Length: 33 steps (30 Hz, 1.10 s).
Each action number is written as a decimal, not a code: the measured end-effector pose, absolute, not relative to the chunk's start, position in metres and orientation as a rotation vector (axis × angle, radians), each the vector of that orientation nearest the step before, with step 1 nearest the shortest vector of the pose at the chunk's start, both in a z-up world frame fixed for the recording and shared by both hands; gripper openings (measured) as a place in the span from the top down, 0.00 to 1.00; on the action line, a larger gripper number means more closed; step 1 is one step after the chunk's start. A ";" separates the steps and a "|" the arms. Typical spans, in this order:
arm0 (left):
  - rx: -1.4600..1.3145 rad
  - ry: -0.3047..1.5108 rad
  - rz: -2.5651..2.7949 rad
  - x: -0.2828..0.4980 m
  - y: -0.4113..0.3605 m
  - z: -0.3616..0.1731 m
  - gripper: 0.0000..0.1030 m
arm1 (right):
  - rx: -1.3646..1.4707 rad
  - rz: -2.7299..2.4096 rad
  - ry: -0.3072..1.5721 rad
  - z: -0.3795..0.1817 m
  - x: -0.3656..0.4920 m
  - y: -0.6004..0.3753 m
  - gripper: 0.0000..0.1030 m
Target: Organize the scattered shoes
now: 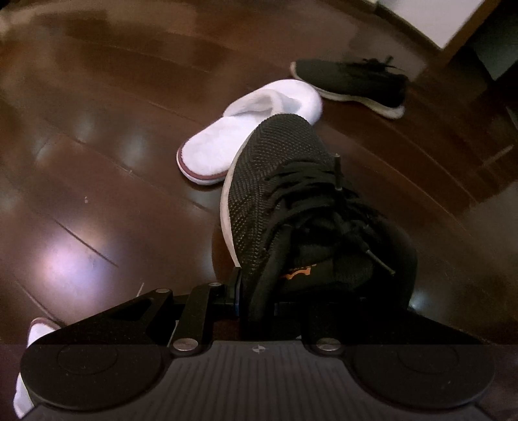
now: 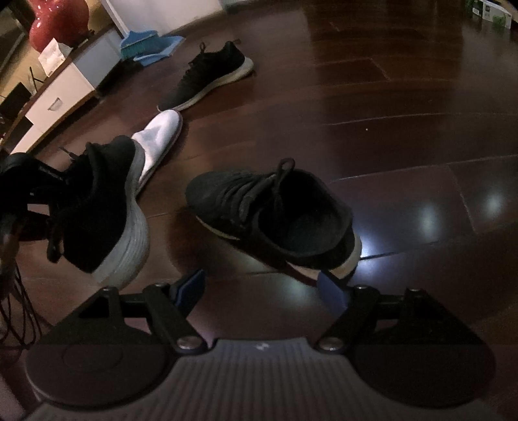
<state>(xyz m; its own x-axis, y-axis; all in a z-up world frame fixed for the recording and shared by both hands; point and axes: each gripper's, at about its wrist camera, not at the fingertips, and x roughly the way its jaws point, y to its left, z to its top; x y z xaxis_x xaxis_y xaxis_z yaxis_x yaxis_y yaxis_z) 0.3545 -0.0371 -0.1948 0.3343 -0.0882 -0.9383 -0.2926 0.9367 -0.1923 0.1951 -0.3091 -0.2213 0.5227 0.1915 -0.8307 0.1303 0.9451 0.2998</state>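
As gripped, black sneaker (image 1: 291,194) within left tool (image 1: 259,291)

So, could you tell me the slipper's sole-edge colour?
Maroon, on the white slipper, clearest in the left wrist view.

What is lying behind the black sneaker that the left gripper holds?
A white slipper lies on the wooden floor behind the held sneaker; the sneaker's toe covers part of it.

Glossy dark wooden floor (image 2: 372,107) with light glare, white low cabinet (image 2: 61,94), red vase (image 2: 58,22), blue dustpan (image 2: 152,45)
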 end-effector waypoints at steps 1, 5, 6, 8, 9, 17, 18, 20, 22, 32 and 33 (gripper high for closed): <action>-0.357 1.228 0.122 0.345 -0.041 -0.187 0.80 | 0.348 0.039 1.022 -0.217 0.191 -0.310 0.23; -0.345 1.213 0.074 0.316 -0.055 -0.162 0.80 | 0.350 0.030 0.982 -0.188 0.156 -0.324 0.23; -0.327 1.203 0.055 0.303 -0.062 -0.150 0.80 | 0.350 0.028 0.976 -0.183 0.151 -0.326 0.23; -0.298 1.185 0.032 0.281 -0.074 -0.129 0.79 | 0.348 0.009 0.939 -0.157 0.118 -0.339 0.23; -0.280 1.177 0.020 0.268 -0.081 -0.118 0.79 | 0.347 0.005 0.935 -0.154 0.114 -0.340 0.23; -0.201 1.170 -0.113 0.143 -0.153 -0.052 0.79 | 0.396 -0.133 0.837 -0.055 -0.030 -0.391 0.22; -0.199 1.179 -0.136 0.127 -0.165 -0.051 0.79 | 0.413 -0.150 0.828 -0.050 -0.048 -0.397 0.21; -0.196 1.206 -0.182 0.095 -0.188 -0.052 0.79 | 0.450 -0.182 0.816 -0.046 -0.084 -0.409 0.21; -0.183 1.243 -0.223 0.064 -0.213 -0.060 0.79 | 0.480 -0.210 0.813 -0.050 -0.112 -0.418 0.20; -0.052 1.368 -0.380 -0.037 -0.313 -0.127 0.79 | 0.703 -0.446 0.811 -0.117 -0.236 -0.481 0.20; -0.036 1.374 -0.388 -0.042 -0.319 -0.133 0.79 | 0.718 -0.460 0.813 -0.124 -0.242 -0.485 0.20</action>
<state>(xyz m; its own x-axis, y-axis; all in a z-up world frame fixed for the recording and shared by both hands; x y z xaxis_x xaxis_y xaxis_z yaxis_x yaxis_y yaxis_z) -0.0422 -0.3195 -0.1327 0.1430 -0.2901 -0.9463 0.2483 0.9360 -0.2494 -0.2418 -0.4846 -0.1237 0.6119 -0.1012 -0.7844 0.6207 0.6762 0.3969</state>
